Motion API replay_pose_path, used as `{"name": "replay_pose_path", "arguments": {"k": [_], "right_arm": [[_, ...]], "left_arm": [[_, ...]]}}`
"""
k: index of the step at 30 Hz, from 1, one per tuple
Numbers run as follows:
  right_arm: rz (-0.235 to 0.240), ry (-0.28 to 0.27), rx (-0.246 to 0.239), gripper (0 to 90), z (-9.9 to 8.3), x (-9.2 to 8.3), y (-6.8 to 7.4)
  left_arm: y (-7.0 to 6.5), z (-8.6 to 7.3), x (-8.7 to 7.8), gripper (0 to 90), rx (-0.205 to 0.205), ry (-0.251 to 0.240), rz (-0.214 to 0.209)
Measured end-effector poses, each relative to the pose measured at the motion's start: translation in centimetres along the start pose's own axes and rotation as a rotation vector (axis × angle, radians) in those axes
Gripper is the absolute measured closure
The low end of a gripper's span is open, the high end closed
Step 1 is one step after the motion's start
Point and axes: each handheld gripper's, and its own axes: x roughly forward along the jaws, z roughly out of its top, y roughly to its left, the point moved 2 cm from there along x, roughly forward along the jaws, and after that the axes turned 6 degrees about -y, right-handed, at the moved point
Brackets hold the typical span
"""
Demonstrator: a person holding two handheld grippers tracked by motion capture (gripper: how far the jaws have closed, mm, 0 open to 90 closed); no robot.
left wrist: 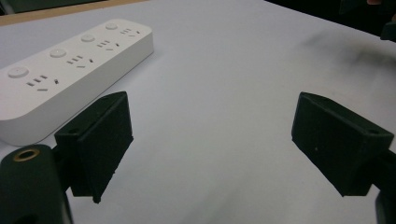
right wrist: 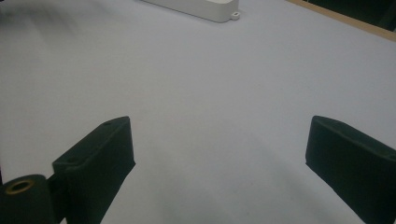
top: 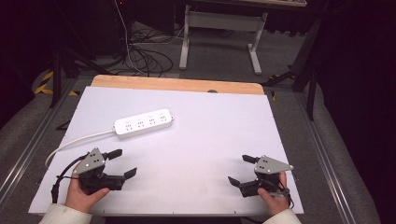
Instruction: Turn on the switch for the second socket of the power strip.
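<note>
the white power strip (top: pixel 144 123) lies flat on the surface (top: pixel 210 140), towards its far left part, sockets up, with its white cord (top: pixel 74 143) curving off past the left edge. the left gripper (top: pixel 122 163) rests near it, just this side of the strip, jaws spread wide with nothing between them; in the left gripper view the strip (left wrist: pixel 70 70) sits beyond its left jaw, apart from it. the right gripper (top: pixel 241 169) sits well apart at the near right, jaws also wide and empty.

the likely trouble is the strip sliding on the smooth sheet if one jaw meets its side first, or the cord dragging and twisting the strip as it is moved. a grip across the rounded end could also slip off.

the surface is a pale sheet over a wooden board (top: pixel 177 84). beyond it stand a dark floor, loose cables (top: pixel 144 56) and a white table frame (top: pixel 224 28).
</note>
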Motion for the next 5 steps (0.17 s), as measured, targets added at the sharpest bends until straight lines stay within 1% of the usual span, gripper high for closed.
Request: {"name": "replay_pose_path", "arguments": {"k": [1,3,5], "right_arm": [[0.0,0.003,0.0,8.3,-0.01,0.04,-0.02],[0.0,0.005,-0.001,8.2,-0.02,0.14,-0.03],[0.001,0.005,0.0,8.3,-0.02,0.2,-0.03]], "left_arm": [[0.09,0.01,-0.06,12.9,0.008,0.0,0.003],[0.15,-0.05,-0.12,12.9,0.006,0.005,0.013],[0.32,-0.13,-0.1,12.5,0.04,0.007,0.05]]}}
